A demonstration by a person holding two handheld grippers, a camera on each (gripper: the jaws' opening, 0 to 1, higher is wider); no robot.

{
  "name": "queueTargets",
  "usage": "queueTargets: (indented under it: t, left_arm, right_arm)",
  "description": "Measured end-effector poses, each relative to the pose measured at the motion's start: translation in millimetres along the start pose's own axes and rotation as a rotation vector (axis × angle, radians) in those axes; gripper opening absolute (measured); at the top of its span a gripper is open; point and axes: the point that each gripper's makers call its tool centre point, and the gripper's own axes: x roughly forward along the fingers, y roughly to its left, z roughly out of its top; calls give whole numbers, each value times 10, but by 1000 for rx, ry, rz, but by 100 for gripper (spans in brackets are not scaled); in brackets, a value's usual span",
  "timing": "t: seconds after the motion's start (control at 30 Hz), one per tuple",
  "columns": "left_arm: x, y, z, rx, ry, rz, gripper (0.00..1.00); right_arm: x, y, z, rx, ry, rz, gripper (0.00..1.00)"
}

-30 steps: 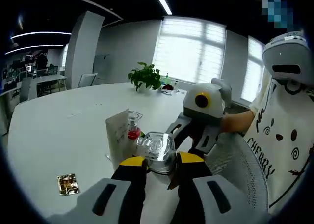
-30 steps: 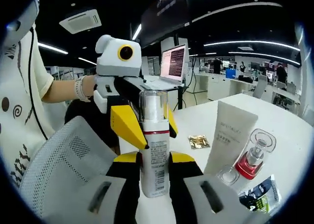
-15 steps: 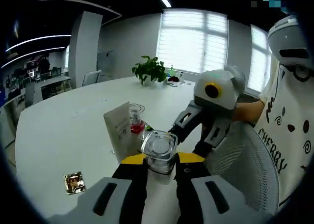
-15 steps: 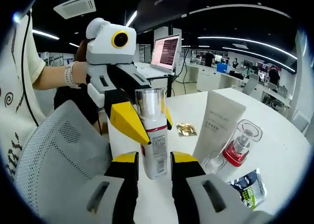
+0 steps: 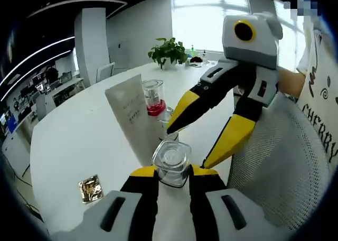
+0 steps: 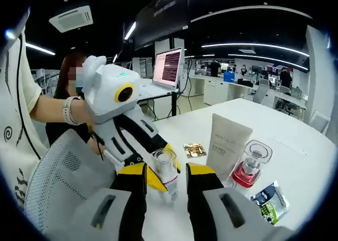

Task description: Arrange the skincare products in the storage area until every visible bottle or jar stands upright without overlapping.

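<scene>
In the left gripper view, the left gripper (image 5: 168,172) clamps a clear-capped bottle (image 5: 170,163) at lower centre, its yellow tips tight against both sides. Just behind it, at centre, stand a white tube (image 5: 131,116) and a red-necked glass bottle (image 5: 153,98). The right gripper (image 5: 211,127) reaches in from the upper right with its jaws spread wide. A gold sachet (image 5: 90,189) lies at lower left on the white table (image 5: 74,140); a mesh chair (image 5: 274,167) fills the right side.

In the right gripper view, the right gripper (image 6: 166,173) stands open around the bottle (image 6: 165,173), and a foil packet (image 6: 271,200) lies at lower right.
</scene>
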Motion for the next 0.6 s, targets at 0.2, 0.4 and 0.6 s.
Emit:
queueTargets:
  t: [0.2,0.4,0.6]
  left_arm:
    - [73,21,-72,-22,5,-9,19]
    - [115,19,-137,-31,11,-22,19]
    - [142,12,-178,-24,20,-26,19]
  right_arm:
    - [81,-45,-62,39,25,-7,27]
    - [101,-18,-143,46,48,5,21]
    - [119,-28,-195,34,70,5,21]
